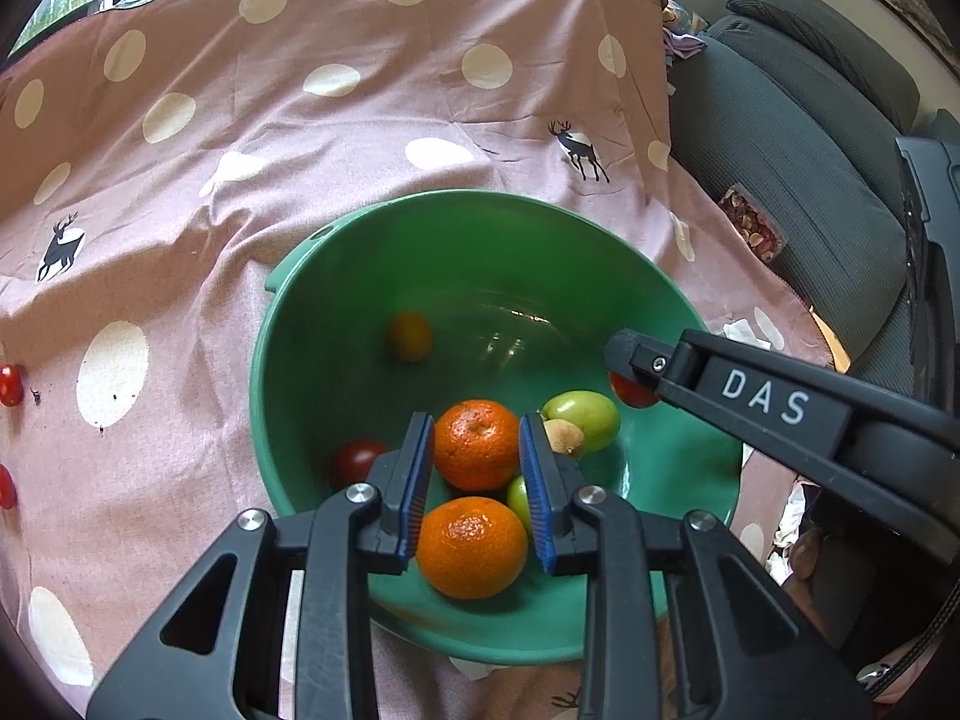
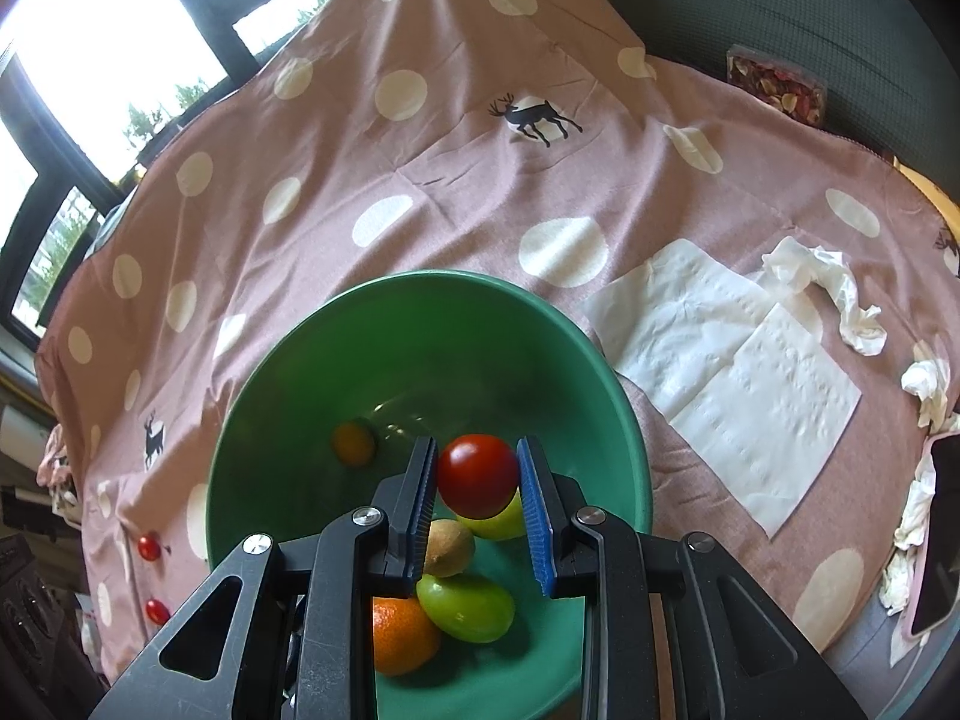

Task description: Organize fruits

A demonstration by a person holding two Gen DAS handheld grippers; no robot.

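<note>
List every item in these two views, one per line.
bowl: one, green, on the cloth
held mandarin: one, orange, between the left fingers
second mandarin: one, orange, in the bowl
green fruits: two, green, in the bowl
brown fruit: one, brown, in the bowl
small fruit: one, yellow-orange, bowl's far side
held tomato: one, red, between the right fingers
bowl tomato: one, red, in the bowl
cloth tomatoes: two, red, left of the bowl
cloth: one, pink, white-dotted
napkins: white, right of the bowl
left gripper: black, over the bowl
right gripper: black, over the bowl
</note>
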